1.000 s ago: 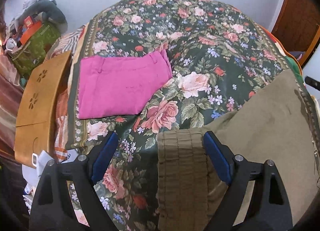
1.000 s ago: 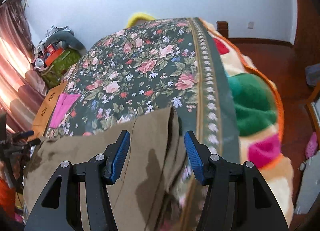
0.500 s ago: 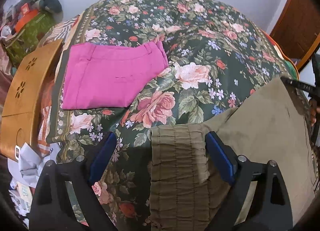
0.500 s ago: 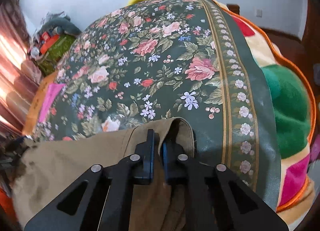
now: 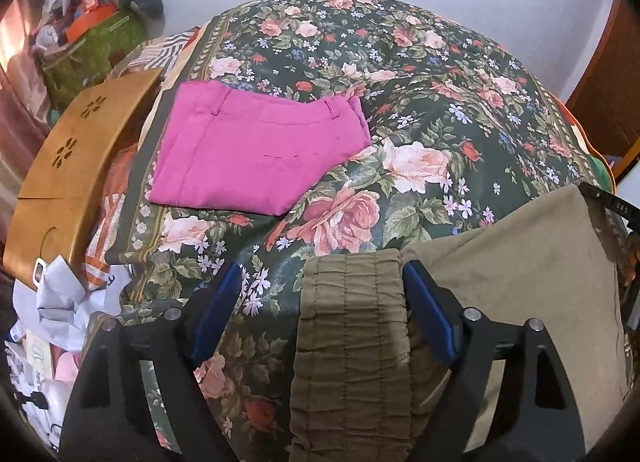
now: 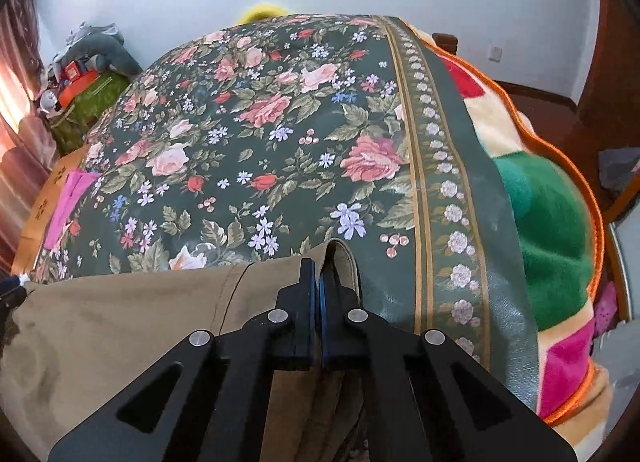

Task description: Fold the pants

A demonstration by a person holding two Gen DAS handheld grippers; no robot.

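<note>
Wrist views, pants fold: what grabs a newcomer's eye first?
The dark floral bedspread fills both views, and the folded pink pants on its left side stand out most. In front, the khaki pants lie along the near edge: the right tongs are shut on a fold at one end, while the left tongs are closing around the gathered waistband, not yet pressing it.

Olive-brown pants (image 5: 520, 282) spread flat along the near edge of the floral bedspread, gathered ribbed elastic waistband (image 5: 352, 342) at the left end, hem corner (image 6: 340, 262) pinched up at the right
</note>
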